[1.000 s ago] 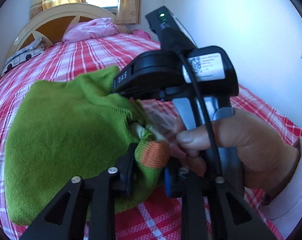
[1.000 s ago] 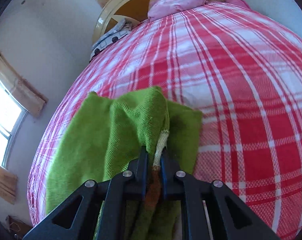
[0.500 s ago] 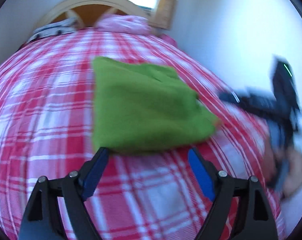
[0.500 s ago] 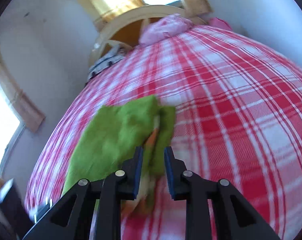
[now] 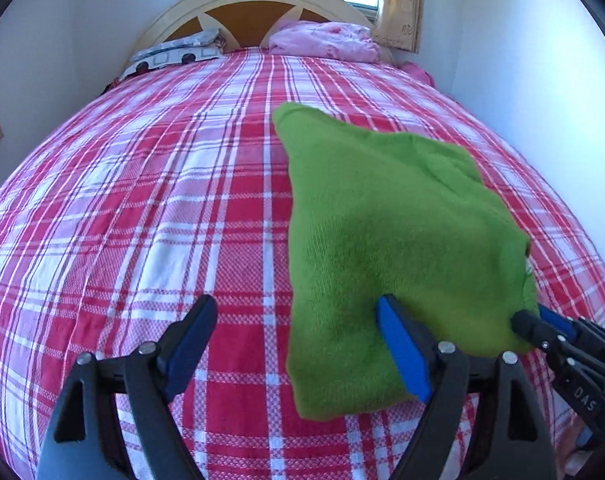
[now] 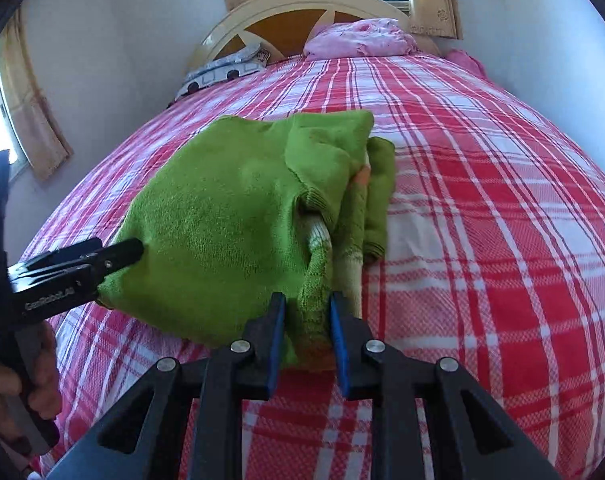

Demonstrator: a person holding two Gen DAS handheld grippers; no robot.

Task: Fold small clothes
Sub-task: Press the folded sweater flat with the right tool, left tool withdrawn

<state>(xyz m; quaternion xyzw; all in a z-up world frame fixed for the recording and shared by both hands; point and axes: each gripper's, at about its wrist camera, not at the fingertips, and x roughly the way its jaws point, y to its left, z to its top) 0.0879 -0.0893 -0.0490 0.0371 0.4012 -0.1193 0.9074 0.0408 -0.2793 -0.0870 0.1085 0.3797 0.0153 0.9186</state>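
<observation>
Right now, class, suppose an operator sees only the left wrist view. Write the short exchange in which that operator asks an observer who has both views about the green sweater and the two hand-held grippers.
Operator: What is the other hand-held gripper doing at the sweater's far edge?
Observer: The right hand-held gripper has a bunched fold of the green sweater between its pads. I cannot tell whether they press on it.
Operator: Is the sweater plain green?
Observer: No. A cream and orange striped band shows along that fold.
Operator: How does my own gripper sit?
Observer: Seen from the side, the tip of the left hand-held gripper is right at the sweater's edge.
</observation>
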